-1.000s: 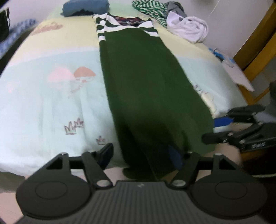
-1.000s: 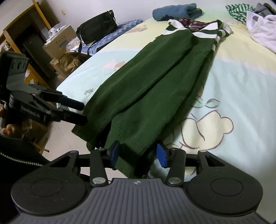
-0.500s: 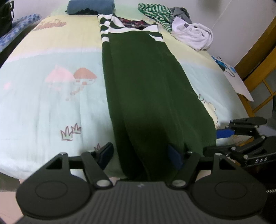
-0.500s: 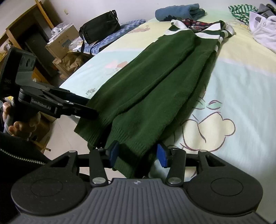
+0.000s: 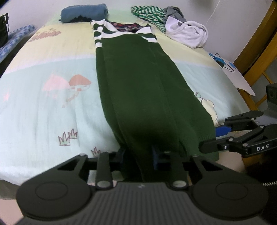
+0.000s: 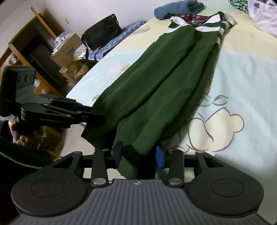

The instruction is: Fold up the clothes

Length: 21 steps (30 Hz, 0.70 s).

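Note:
A long dark green sweater (image 5: 143, 90) with white stripes at its far end lies lengthwise on the bed (image 5: 43, 103), its hem hanging over the near edge. My left gripper (image 5: 138, 155) is shut on the hem's left part, and its jaws are still closing. The right wrist view shows the left gripper (image 6: 98, 119) from the side, pinching the hem corner of the sweater (image 6: 155, 90). My right gripper (image 6: 139, 154) straddles the hem's right part. Its jaws are closing, with fabric between the blue pads (image 6: 160, 156) and a small gap left. The left wrist view has the right gripper (image 5: 211, 138) at the hem's right corner.
At the bed's far end lie a folded blue towel (image 5: 83, 14), a green-striped garment (image 5: 147, 13) and a white garment (image 5: 188, 34). A yellow wooden frame (image 5: 256, 52) stands to the right. A black bag (image 6: 102, 34), boxes (image 6: 67, 50) and shelves crowd the left side.
The left gripper's jaws have come together from wide apart onto the sweater hem. The right gripper's pads have narrowed a little around the hem. Both hands stay near the bed edge.

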Motion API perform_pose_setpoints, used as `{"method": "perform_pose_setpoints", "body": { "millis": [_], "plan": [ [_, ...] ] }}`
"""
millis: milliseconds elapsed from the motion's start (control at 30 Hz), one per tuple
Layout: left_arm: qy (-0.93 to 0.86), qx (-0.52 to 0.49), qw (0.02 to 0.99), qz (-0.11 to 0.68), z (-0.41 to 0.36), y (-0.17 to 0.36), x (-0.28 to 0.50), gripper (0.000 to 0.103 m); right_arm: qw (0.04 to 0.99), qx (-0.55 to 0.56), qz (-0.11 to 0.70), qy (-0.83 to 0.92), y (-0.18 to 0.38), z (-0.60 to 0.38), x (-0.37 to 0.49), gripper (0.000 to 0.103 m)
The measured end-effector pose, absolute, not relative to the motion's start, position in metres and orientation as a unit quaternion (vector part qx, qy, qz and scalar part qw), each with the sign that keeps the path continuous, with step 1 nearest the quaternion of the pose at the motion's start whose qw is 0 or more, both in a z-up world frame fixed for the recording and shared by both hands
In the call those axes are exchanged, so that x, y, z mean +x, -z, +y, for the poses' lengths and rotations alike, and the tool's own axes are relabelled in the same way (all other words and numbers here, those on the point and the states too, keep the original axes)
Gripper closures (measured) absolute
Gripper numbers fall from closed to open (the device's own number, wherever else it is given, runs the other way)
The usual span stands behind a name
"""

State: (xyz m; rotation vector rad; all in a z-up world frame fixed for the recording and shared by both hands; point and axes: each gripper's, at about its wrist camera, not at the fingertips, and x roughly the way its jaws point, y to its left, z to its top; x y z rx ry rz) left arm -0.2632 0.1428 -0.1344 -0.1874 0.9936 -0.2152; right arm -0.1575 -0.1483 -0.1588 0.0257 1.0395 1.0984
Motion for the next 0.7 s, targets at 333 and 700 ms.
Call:
{"method": "perform_pose_setpoints", "body": {
  "millis": [333,700],
  "plan": [
    [0.101,-0.135,0.881,0.442,0.154,0.095,-0.250,0.098,0.674,0.163,0.535,-0.483,0.156,-0.170,-0.120,0.085],
    [0.102,-0.161,0.895,0.403,0.196,0.066,-0.153,0.103,0.679,0.334,0.516,-0.402,0.125,-0.174,-0.040,0.085]
  ]
}}
